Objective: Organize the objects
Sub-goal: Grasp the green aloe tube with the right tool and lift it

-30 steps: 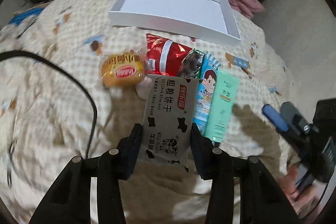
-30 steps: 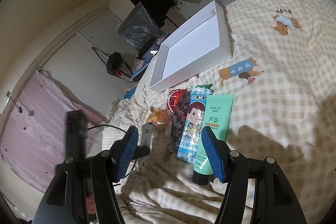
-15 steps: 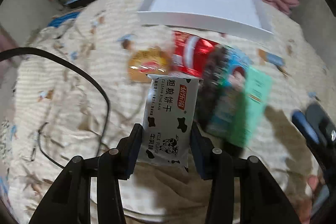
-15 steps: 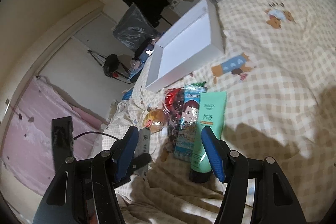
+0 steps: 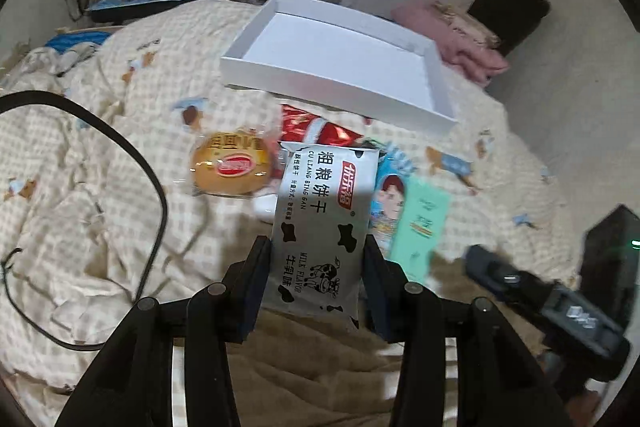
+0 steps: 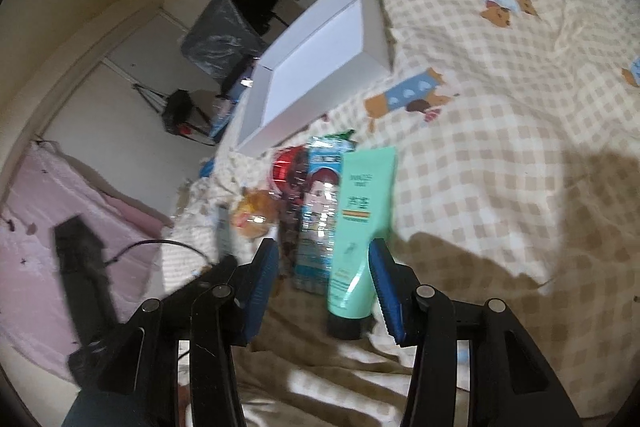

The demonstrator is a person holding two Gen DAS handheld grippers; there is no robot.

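My left claw (image 5: 316,281) is clenched on the lower half of a milk-flavour biscuit packet (image 5: 326,223), one pad pressed to each long edge. The packet stands up from the bed and hides part of the red snack bag (image 5: 316,131) behind it. Only the top of that bag is visible in this view.

My right claw (image 6: 324,279) is released. Its jaws have just been closing, and they bracket the lower end of the green tube (image 6: 358,227) and a blue wrapper with a cartoon face (image 6: 320,219). The right pad stands close beside the tube; contact is not confirmed. The tube's black cap lies nearest the camera.

The left wrist view shows the bun in a clear wrapper (image 5: 230,165) to the left of the packet, and a black cable (image 5: 132,163) looping across the checked quilt (image 5: 120,115). In the right wrist view the bun (image 6: 254,213) is blurred and half hidden. The right wrist view shows the tube's full length; in the left wrist view the tube (image 5: 420,223) is cut off below by my left claw's right finger.

The white tray (image 5: 340,59) lies open on the quilt beyond all the items. Both views show it (image 6: 320,67). My right claw (image 5: 532,295) appears blurred at the lower right of the left wrist view; its state is not readable there.
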